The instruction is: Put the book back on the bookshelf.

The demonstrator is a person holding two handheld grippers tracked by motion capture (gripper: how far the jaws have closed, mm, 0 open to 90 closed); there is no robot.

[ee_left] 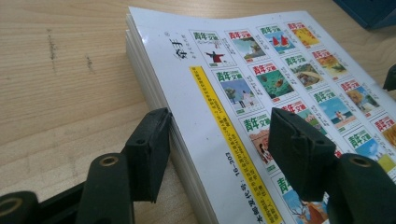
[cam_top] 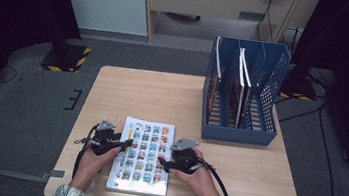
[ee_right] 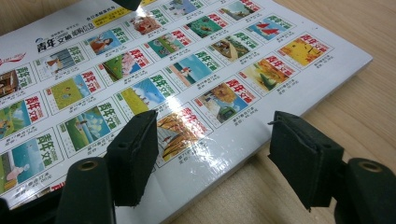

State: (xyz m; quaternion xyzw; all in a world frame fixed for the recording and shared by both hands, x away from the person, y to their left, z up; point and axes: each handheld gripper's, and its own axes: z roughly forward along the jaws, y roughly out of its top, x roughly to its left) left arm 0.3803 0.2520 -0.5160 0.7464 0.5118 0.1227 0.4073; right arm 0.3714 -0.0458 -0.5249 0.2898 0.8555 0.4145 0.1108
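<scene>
A thick white book [cam_top: 141, 157] with a grid of small colour pictures on its cover lies flat near the table's front edge. My left gripper [cam_top: 126, 145] is at its left edge. In the left gripper view the gripper [ee_left: 219, 135] straddles that edge of the book [ee_left: 261, 70], one pad against the page block, the other over the cover by the yellow stripe. My right gripper [cam_top: 162, 164] is at the book's right edge. In the right gripper view the gripper [ee_right: 212, 140] stands open, one jaw above the book's glossy cover [ee_right: 187, 60], the other off it over bare wood.
A blue mesh file rack [cam_top: 243, 94] with several upright books stands at the back right of the wooden table [cam_top: 162, 96]. Cables trail from both grippers toward the table's front edge. Dark floor surrounds the table.
</scene>
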